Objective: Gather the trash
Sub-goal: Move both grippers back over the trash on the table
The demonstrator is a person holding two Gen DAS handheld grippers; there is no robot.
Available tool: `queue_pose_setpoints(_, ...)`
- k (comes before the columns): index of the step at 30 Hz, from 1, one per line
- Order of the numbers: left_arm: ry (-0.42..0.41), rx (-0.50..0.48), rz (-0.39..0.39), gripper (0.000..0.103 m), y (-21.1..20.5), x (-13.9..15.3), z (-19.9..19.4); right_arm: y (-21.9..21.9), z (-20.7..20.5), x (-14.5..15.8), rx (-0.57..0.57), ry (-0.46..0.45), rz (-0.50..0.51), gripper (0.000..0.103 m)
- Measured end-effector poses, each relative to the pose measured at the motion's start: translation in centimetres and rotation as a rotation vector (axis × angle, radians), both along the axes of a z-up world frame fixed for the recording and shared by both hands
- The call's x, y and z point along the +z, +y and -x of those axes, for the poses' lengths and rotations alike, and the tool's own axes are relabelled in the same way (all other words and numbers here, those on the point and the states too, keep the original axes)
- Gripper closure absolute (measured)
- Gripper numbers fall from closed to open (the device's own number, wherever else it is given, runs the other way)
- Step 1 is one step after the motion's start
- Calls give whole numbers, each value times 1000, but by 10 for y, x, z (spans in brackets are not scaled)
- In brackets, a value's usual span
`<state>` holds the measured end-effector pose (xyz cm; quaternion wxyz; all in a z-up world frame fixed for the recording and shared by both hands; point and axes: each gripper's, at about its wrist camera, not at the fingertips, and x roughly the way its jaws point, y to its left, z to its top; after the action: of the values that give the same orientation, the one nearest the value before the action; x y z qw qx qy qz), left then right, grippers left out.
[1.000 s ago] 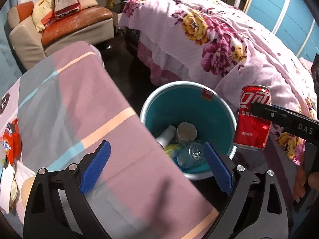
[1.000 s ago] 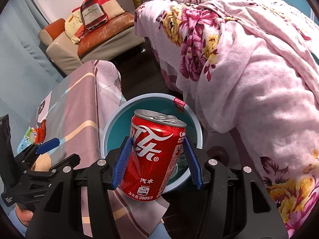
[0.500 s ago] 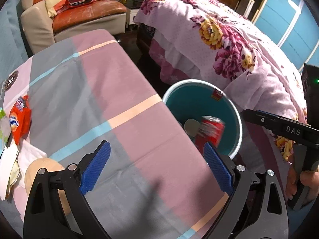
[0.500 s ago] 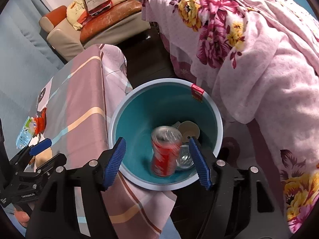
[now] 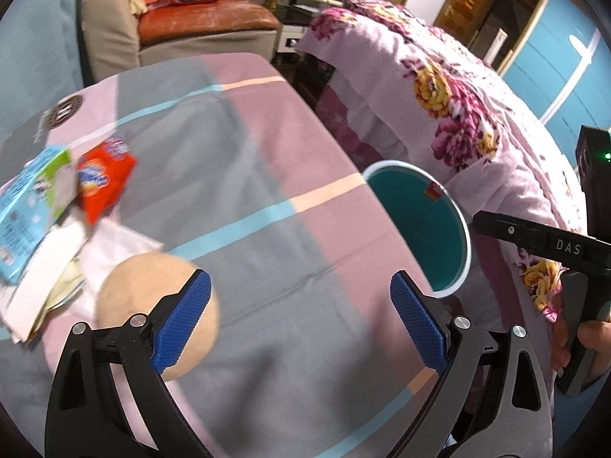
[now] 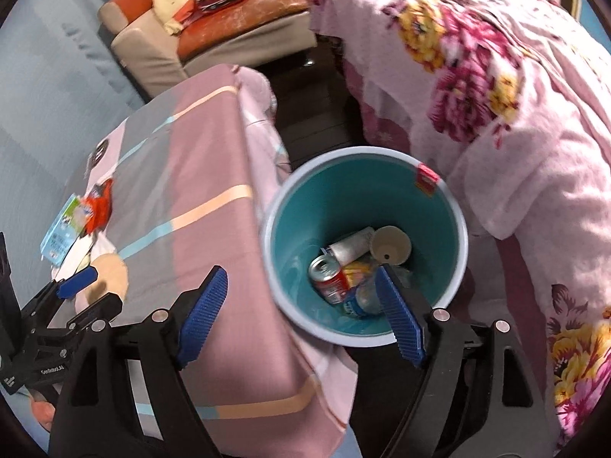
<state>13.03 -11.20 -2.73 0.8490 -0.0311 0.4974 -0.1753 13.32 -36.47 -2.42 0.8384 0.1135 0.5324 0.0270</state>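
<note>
I have the table under its striped pink-and-grey cloth filling most of both views, with the flowered bed on its far side and the teal bin standing on the floor in the gap between them, tight against the table's edge. What the next pick turns on, as I judge it, is the leftover litter, and that all lies at the table's left end, well away from the bin: a round tan piece, white paper, a red snack packet and a blue-green carton stacked in a loose heap. My left gripper is plainly the nearer one; it hangs over the cloth with jaws spread wide and nothing between them, and its left finger already overlaps the tan piece, which sits just left of the gap. The carton's long axis runs roughly toward me and away. My right gripper is also spread and empty, poised above the bin's rim, where a red can, a paper cup and bottles lie at the bottom. Nothing stands between the left jaws and the heap; only a short leftward shift looks needed.
</note>
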Motion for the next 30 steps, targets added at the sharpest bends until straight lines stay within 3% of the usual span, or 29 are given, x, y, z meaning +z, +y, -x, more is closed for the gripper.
queue_pose_setpoints(15,-38,176,20,5,124,14,43,134,-1,18,257,22,78,20)
queue_pose_setpoints(30,19,396,30,5,244,-15,65,246,-10,-20,467,149,149,17)
